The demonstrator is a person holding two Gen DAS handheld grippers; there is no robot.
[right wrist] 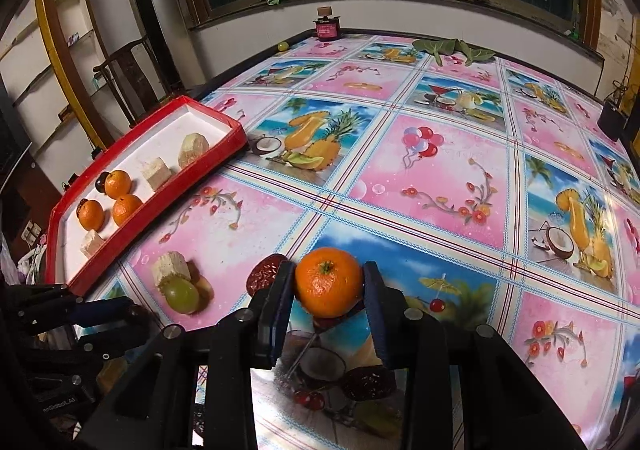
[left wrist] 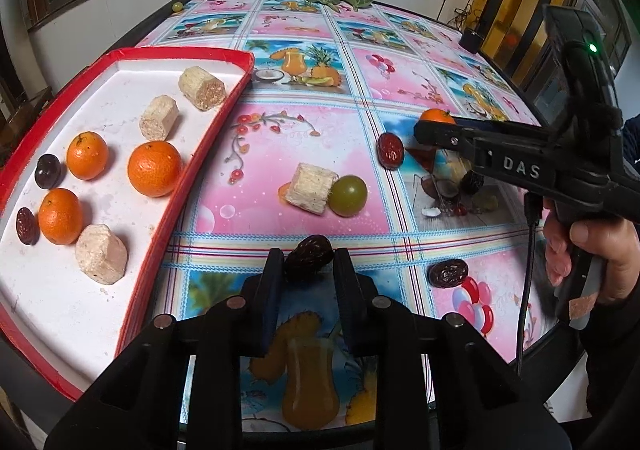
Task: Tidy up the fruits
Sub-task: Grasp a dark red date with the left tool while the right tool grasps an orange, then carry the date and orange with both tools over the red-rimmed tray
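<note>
From the left wrist view, the left gripper was seen clenched on a dark wrinkled date, the fruit pinched between its black fingertips just over the patterned fruit-print tablecloth. The red-rimmed white tray lay to the left of that gripper and close by, so the coming carry was judged to be a short sideways one (the left hand being the nearer of the two). The date's long axis ran roughly across the jaws.

From the right wrist view, the right gripper was found grasping a round orange tangerine, held between its blue-padded fingers, stem upward. The tray was placed well off to the upper left, beyond a pale biscuit block and a green grape.
</note>
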